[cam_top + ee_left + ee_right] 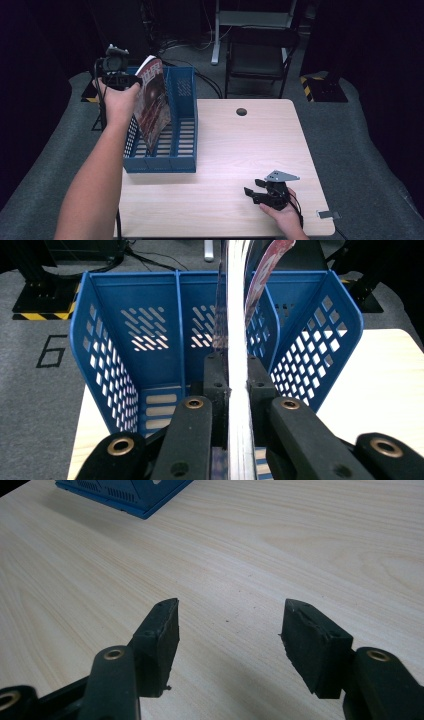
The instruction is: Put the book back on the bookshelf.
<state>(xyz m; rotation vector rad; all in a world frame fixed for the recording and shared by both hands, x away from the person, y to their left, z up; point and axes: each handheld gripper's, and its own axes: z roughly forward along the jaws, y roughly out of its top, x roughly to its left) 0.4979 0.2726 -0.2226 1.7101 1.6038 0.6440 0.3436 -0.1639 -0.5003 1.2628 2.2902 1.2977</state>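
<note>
Blue file rack (pixel 170 150) on wooden table (pixel 240 150)

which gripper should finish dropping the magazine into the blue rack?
Left. The left gripper is shut on the magazine, already tilted inside the blue rack. The right gripper rests open on the table, apart.

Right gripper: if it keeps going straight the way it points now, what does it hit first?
Probably the table: the right gripper, jaws open and empty, tilts down toward bare wood. The blue file rack sits farther off to one side, likely out of line, though depth is uncertain.
</note>
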